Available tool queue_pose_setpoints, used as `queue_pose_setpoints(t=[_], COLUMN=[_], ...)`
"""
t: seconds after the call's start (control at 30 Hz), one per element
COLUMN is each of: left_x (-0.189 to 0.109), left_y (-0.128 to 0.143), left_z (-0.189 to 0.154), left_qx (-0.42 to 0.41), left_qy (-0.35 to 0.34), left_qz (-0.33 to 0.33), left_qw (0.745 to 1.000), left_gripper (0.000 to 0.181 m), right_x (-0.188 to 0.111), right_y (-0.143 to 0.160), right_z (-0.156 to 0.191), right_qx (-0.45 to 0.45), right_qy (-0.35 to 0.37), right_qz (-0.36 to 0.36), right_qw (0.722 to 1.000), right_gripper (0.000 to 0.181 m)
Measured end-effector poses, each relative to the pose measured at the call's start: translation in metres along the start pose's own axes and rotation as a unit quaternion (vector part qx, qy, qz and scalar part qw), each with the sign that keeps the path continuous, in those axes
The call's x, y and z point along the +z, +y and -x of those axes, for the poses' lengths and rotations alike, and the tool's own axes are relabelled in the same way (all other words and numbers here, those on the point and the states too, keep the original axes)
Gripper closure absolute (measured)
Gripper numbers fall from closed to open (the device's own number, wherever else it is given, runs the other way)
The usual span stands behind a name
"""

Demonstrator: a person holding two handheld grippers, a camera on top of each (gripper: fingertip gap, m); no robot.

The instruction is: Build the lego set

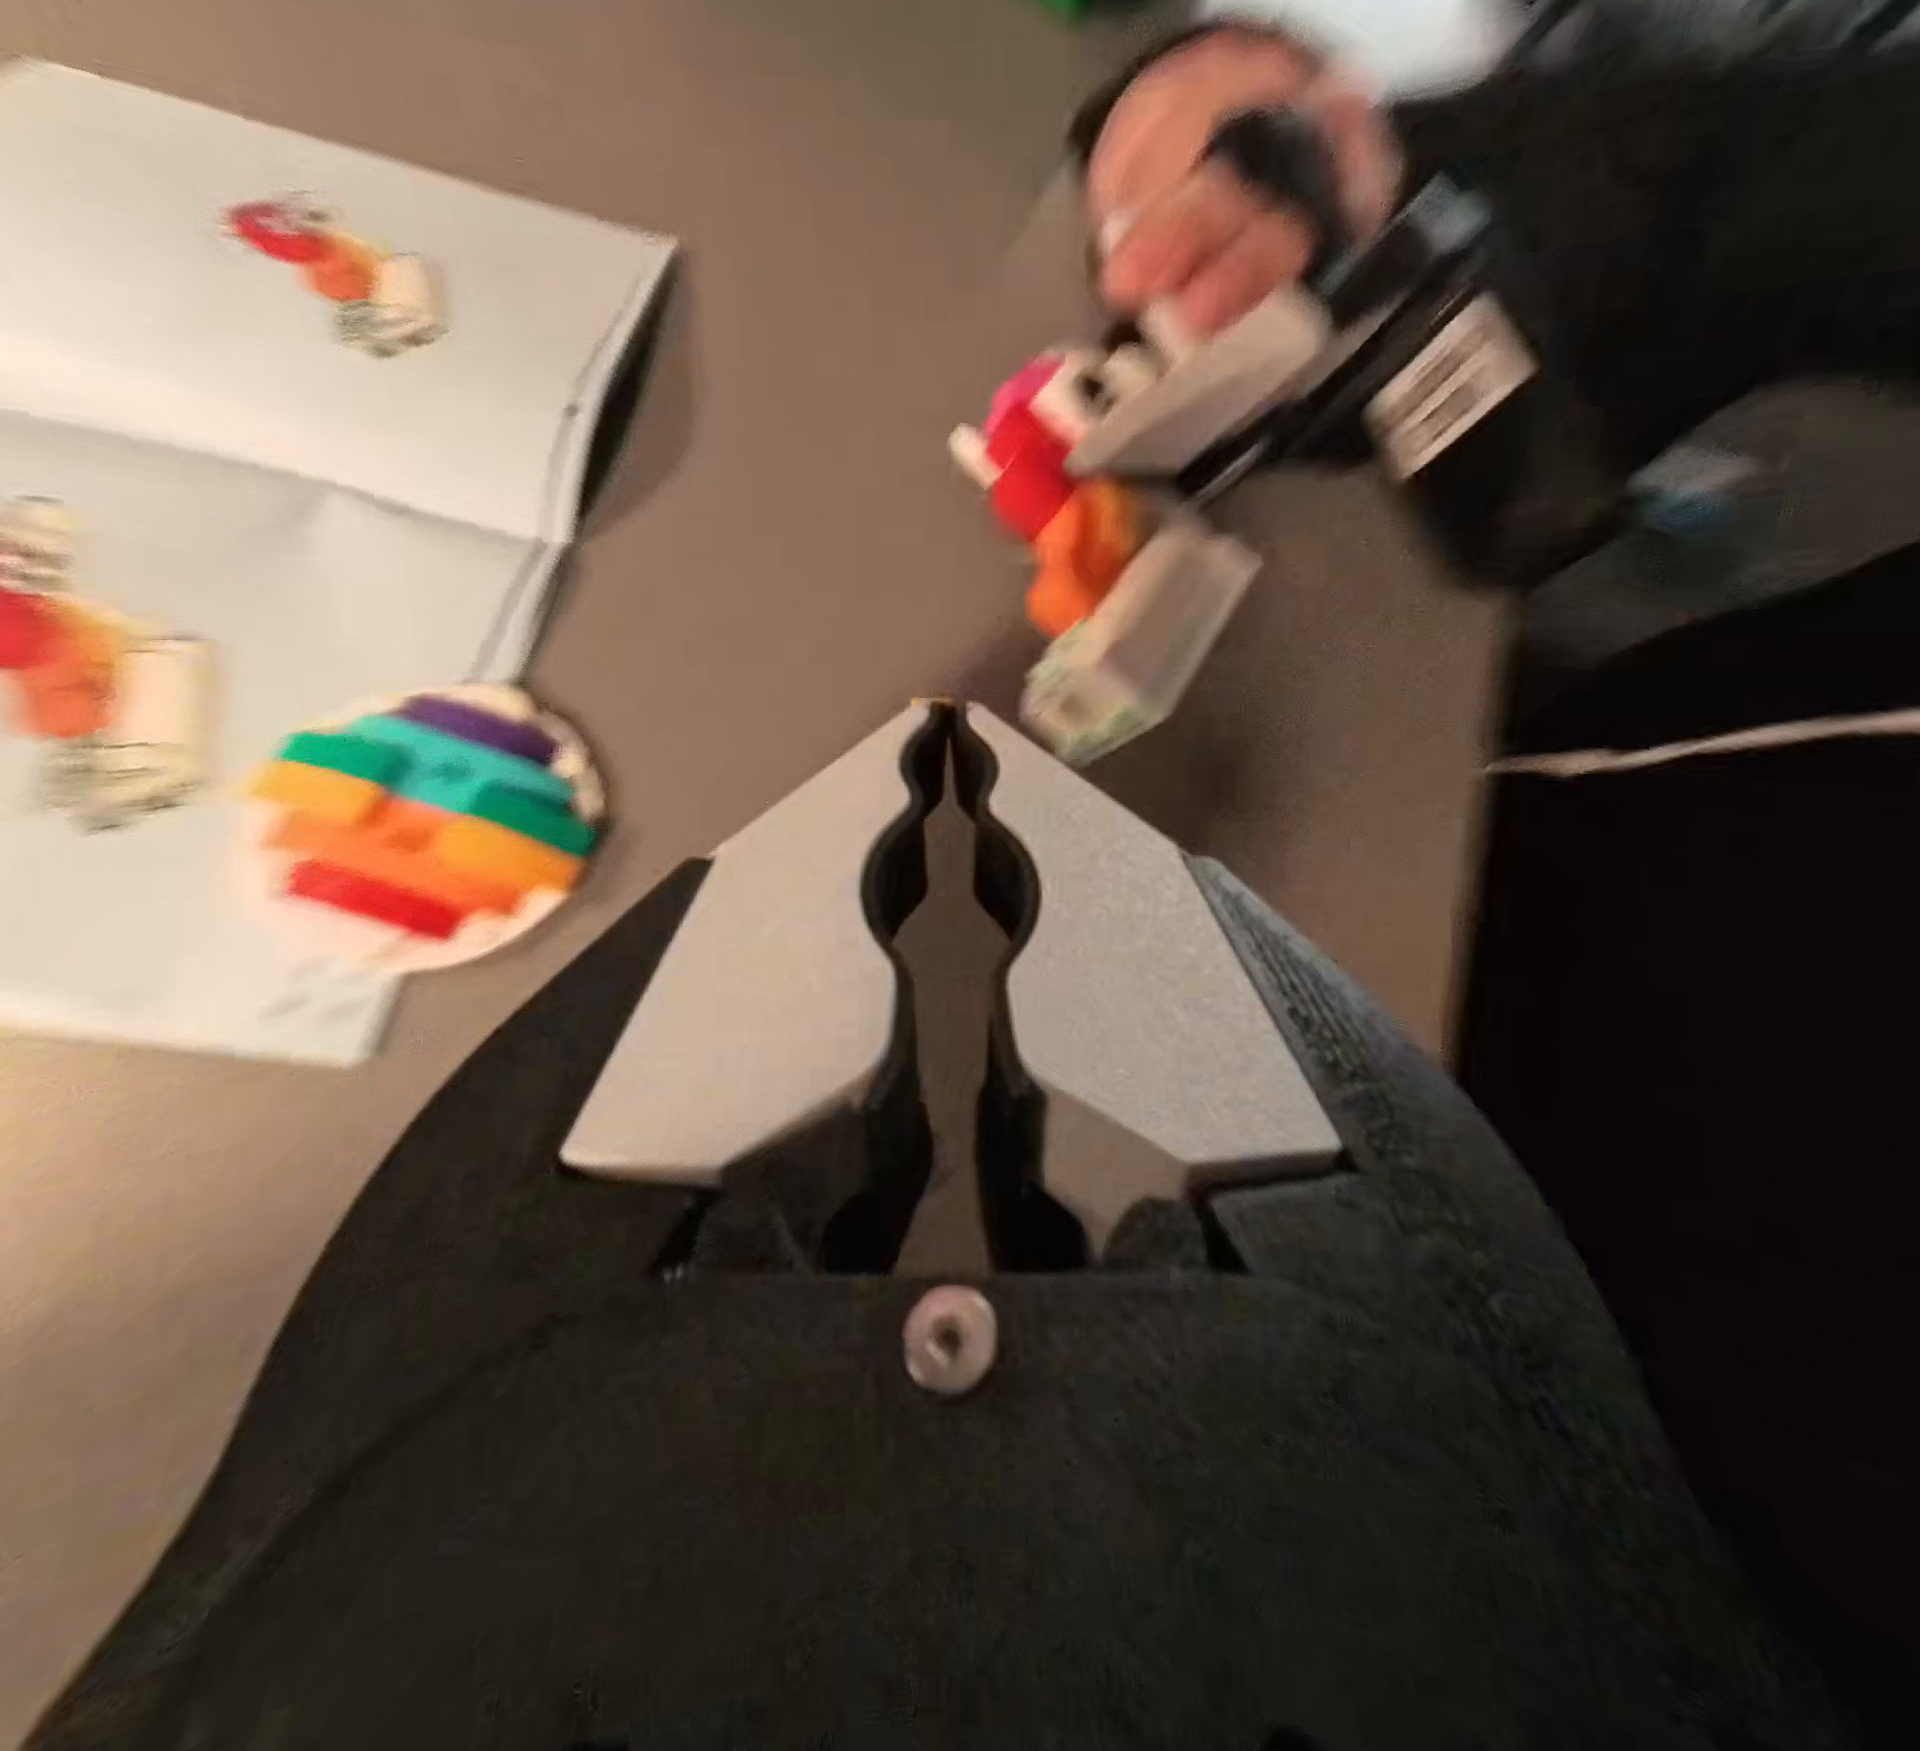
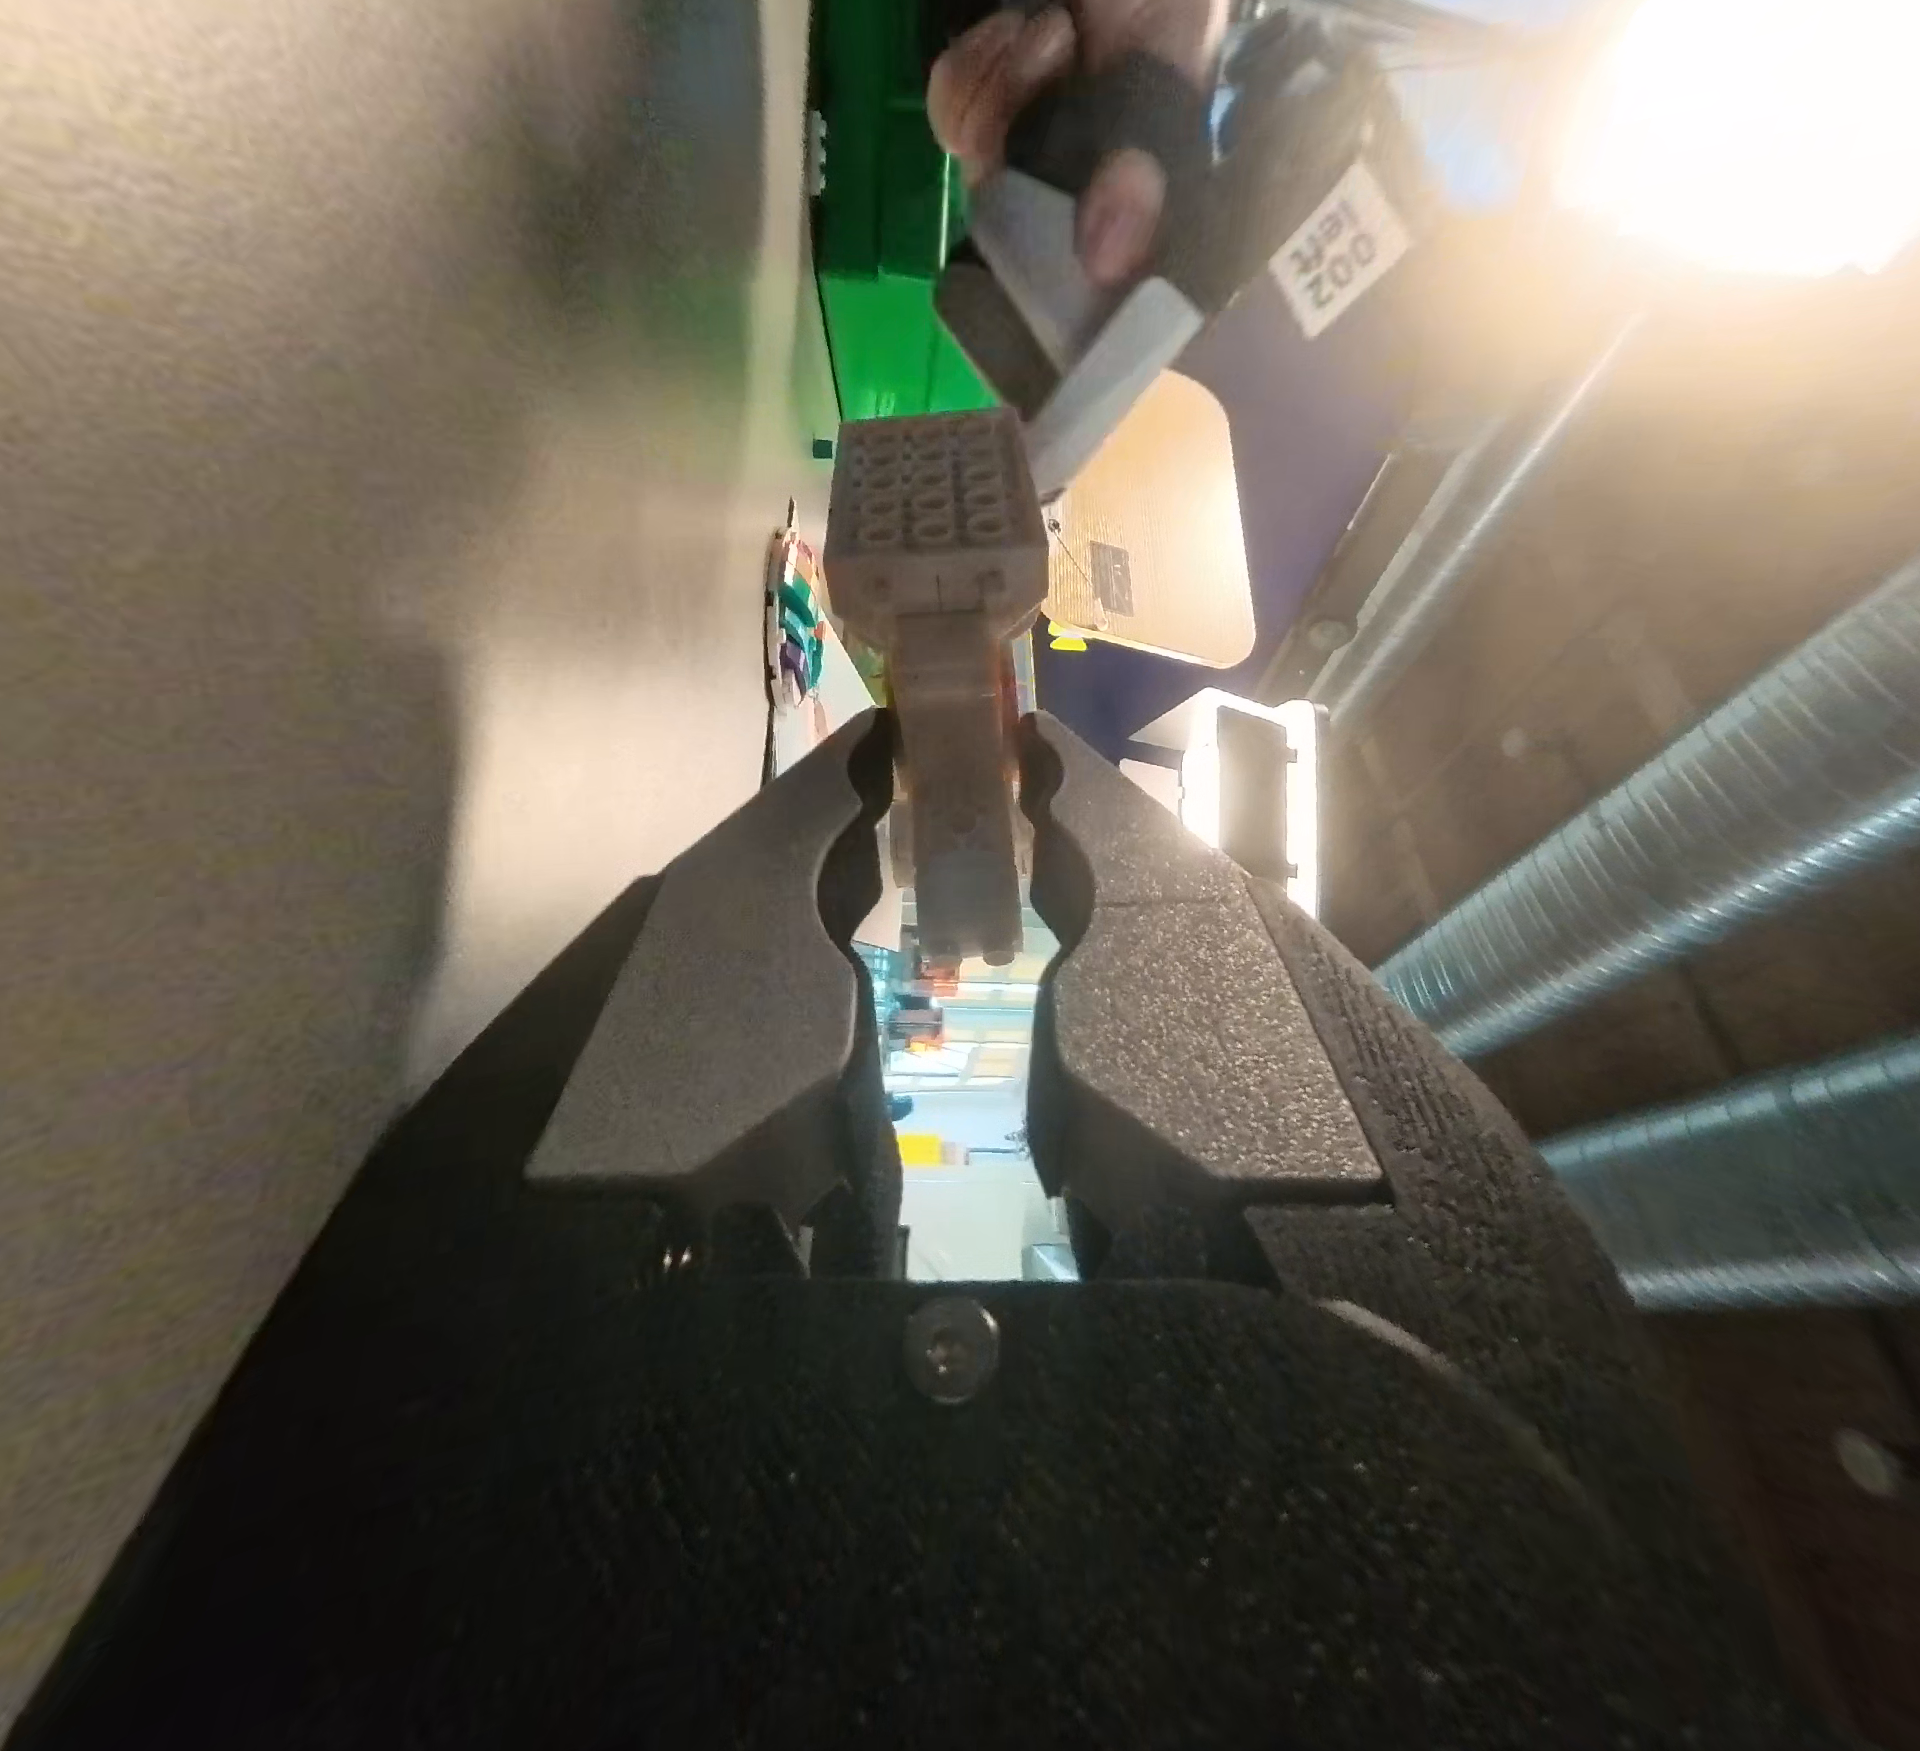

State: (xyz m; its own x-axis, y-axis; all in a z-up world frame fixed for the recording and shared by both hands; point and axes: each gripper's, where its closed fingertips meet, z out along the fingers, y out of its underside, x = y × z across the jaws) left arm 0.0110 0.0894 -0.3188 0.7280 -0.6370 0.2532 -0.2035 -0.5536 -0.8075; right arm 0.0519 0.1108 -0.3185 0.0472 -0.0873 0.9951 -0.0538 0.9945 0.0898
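Mid-assembly: right gripper (image 2: 956, 745) pinches the red, orange and white brick model (image 1: 1070, 506), lifted off the grey table (image 1: 831, 247); left gripper (image 1: 948, 714), pressed together on a tiny piece, should add it to that model

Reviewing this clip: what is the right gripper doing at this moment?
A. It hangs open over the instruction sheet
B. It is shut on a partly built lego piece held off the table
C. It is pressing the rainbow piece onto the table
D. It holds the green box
B: the right gripper has its fingers closed on the sides of the lego assembly, whose red and orange parts show in the left wrist view.
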Motion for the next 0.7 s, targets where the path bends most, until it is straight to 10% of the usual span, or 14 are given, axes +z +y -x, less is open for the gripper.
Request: queue_pose_setpoints(t=[0.03,0.23,0.7], left_x=[-0.001,0.003,0.021], left_y=[-0.007,-0.023,-0.028], left_z=[-0.007,-0.030,-0.030], left_qx=[-0.039,-0.167,-0.177], left_qy=[0.041,0.178,0.186], left_qz=[-0.028,-0.100,-0.123], left_qw=[0.998,0.965,0.959], left_gripper=[0.181,0.181,0.181], right_x=[0.000,-0.006,-0.028], right_y=[0.000,0.020,0.033], right_z=[0.000,0.006,0.037], right_qx=[-0.002,-0.034,-0.054], right_qy=[0.000,-0.024,-0.208], right_qz=[0.000,0.023,0.042], right_qw=[1.000,0.999,0.976], right_gripper=[0.159,0.159,0.146])
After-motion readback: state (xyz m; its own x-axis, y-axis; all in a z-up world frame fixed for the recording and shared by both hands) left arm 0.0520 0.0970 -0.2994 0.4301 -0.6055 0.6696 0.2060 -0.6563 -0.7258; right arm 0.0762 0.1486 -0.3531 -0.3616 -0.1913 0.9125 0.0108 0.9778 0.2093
